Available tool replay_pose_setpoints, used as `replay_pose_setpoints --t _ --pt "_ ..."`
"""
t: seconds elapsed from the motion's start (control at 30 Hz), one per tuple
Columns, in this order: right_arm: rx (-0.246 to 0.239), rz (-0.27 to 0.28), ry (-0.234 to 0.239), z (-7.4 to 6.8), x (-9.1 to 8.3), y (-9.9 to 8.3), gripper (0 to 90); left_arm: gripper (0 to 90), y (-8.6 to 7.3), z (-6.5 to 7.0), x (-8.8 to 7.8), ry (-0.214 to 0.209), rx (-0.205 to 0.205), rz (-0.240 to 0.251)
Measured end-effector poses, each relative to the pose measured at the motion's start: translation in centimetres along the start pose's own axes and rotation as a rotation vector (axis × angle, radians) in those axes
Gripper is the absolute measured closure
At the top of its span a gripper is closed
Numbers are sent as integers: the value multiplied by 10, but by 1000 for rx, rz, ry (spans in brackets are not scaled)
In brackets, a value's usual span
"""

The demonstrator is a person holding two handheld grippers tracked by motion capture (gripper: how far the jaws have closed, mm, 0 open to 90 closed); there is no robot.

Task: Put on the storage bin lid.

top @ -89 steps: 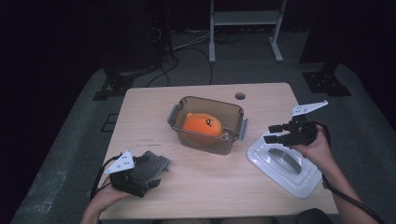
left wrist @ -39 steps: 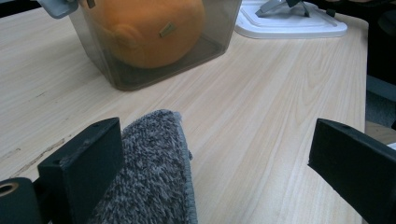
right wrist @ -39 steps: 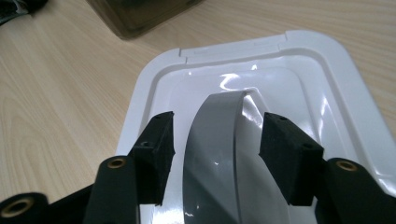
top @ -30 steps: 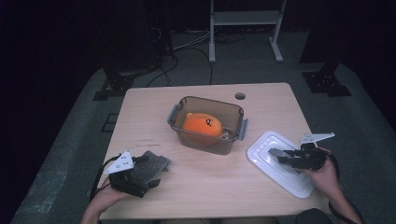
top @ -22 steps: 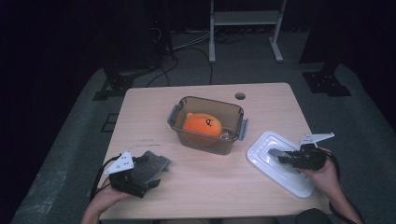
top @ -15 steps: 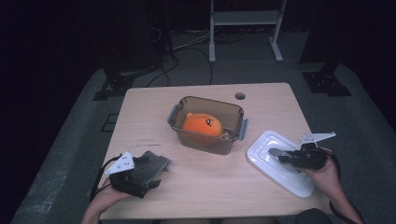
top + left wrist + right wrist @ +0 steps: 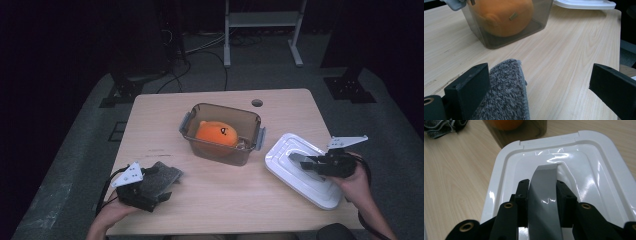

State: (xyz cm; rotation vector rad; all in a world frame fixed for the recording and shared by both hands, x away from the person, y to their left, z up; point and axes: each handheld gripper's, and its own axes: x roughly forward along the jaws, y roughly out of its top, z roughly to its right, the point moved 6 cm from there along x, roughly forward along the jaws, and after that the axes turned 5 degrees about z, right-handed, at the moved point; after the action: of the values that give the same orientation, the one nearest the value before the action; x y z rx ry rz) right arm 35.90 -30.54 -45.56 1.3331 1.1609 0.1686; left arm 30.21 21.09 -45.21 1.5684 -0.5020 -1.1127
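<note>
at the near left corner of the table [image 7: 165,107], the left gripper [image 7: 159,184] rests low with its jaws standing wide apart. a grey fuzzy cloth [image 7: 504,96] lies against the inner side of one jaw, but the other jaw is well apart from it, so nothing is squeezed there. i judge this hand is only waiting; if it slides forward, it can push the cloth toward the box.

at the near right, the right gripper [image 7: 541,192] is clenched on the grey handle [image 7: 543,195] of the white lid [image 7: 300,170]; its jaws have just been closing, and the handle is now pressed between the pads. the lid sits at the right side of the table, just beside the box.

risks, as i judge them: the handle is smooth and shiny, and the grip is at one narrow strip, so the wide lid can swing or tilt when it goes up, and it can slip out. a tilted lid can also knock against the near clip of the box.

farther, at the middle of the table, the brown clear box [image 7: 252,150] stands open with an orange plush toy [image 7: 216,136] inside. the toy looks rather high in the box, so the lid may not seat flat if it comes down crooked.
</note>
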Motion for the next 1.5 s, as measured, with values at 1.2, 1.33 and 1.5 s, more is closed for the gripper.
replay_pose_setpoints --t 1.2,1.33,1.5 --pt "-89 78 42 -32 -53 78 666 25 -1 1 1 -1 -1 -5" --pt "-105 81 52 -37 -53 93 666 25 -1 0 1 -1 0 -5" --pt "-122 87 76 -44 -48 112 665 25 -1 0 0 -1 -3 -2"
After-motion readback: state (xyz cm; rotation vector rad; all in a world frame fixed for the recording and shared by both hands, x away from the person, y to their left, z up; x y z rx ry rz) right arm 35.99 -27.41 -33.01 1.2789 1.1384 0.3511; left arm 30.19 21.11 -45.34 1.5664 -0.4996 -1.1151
